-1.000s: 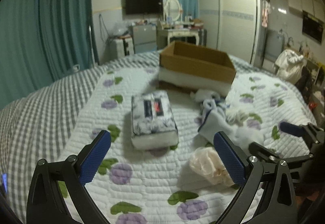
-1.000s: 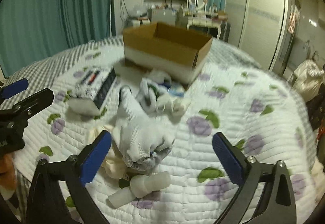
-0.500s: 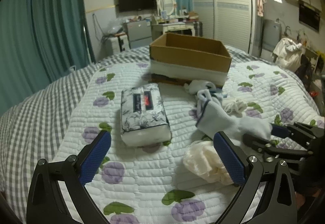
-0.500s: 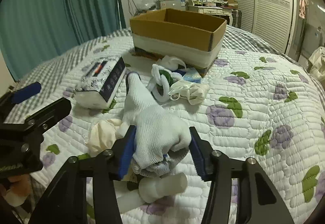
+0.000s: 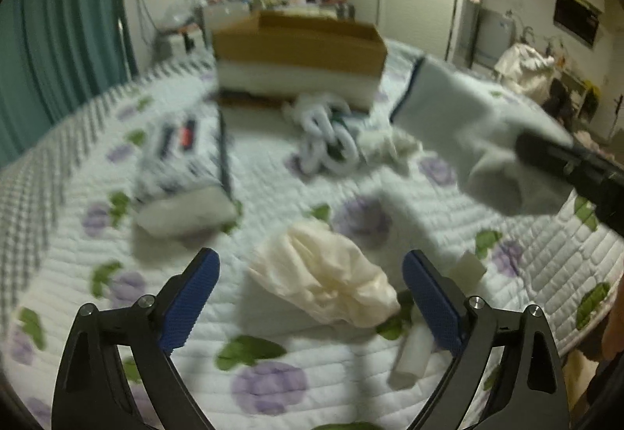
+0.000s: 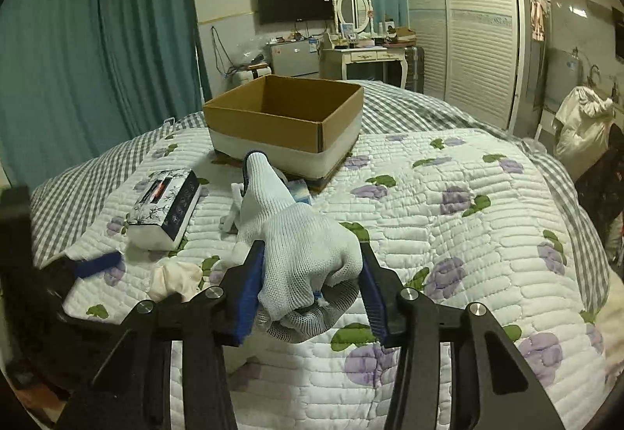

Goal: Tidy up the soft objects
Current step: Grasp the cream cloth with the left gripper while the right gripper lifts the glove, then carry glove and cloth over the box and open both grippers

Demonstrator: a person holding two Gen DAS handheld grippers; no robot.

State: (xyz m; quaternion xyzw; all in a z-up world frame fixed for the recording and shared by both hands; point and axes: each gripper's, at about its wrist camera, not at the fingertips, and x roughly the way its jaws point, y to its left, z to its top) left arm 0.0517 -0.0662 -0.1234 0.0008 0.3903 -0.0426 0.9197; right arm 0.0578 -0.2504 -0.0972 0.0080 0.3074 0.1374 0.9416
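Left wrist view is motion-blurred; print on the tissue pack (image 5: 183, 172) is illegible, and the tangle of white items (image 5: 331, 133) in front of the cardboard box (image 5: 300, 59) cannot be separated into individual things. In the right wrist view that tangle is mostly hidden behind the glove. The right hand-held gripper (image 6: 312, 293) appears in the left view only as a dark bar cut off at the frame edge; the left hand-held gripper (image 5: 310, 297) appears in the right view as a blurred dark mass with a blue pad at far left.

Right hand-held gripper: closed on the white knit glove (image 6: 296, 246), blue pads pressed against both sides of its bunched finger end. The glove is lifted clear of the bed quilt (image 6: 468, 219). Its long axis runs away from the gripper toward the box, the dark-trimmed cuff leading and tilted upward, short of the box's near wall.

Left hand-held gripper: jaws wide, nothing between the pads, held low over the quilt. A crumpled cream glove (image 5: 327, 274) lies on the quilt between and just beyond its fingers; contact cannot be determined. A small white tube (image 5: 413, 356) lies beside the right finger, partly hidden by it.

The box stands open-topped on the bed; its floor is not visible.
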